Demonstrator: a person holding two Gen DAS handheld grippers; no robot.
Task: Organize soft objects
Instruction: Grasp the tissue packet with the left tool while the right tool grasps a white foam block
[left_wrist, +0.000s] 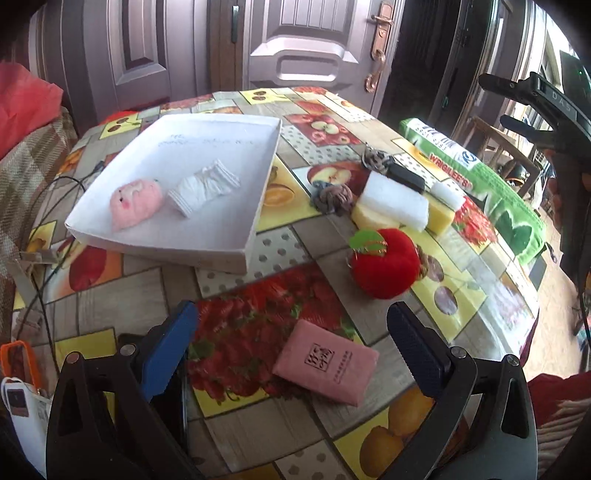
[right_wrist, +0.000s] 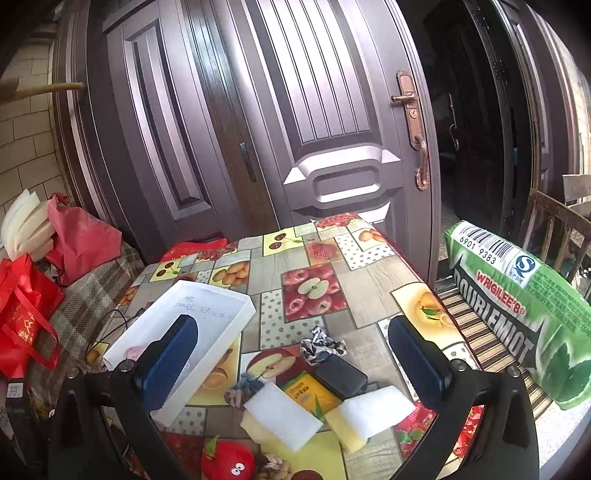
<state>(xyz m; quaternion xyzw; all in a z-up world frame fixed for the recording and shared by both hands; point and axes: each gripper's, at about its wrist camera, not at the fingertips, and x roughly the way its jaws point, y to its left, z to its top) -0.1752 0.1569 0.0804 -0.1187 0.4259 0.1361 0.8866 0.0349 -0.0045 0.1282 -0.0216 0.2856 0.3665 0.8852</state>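
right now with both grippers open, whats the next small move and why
Probably lower the left gripper onto the pink pouch and close on it. The pouch lies flat on the table between that gripper's open fingers, nearer than the red apple plush. The white tray already holds a pink plush and a white cloth roll, so the pouch likely goes there next.

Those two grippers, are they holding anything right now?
No. The left gripper and right gripper both hang open and empty above the table.

"WRIGILEE'S", "6901 9383" on green pillow (right_wrist: 517, 295)
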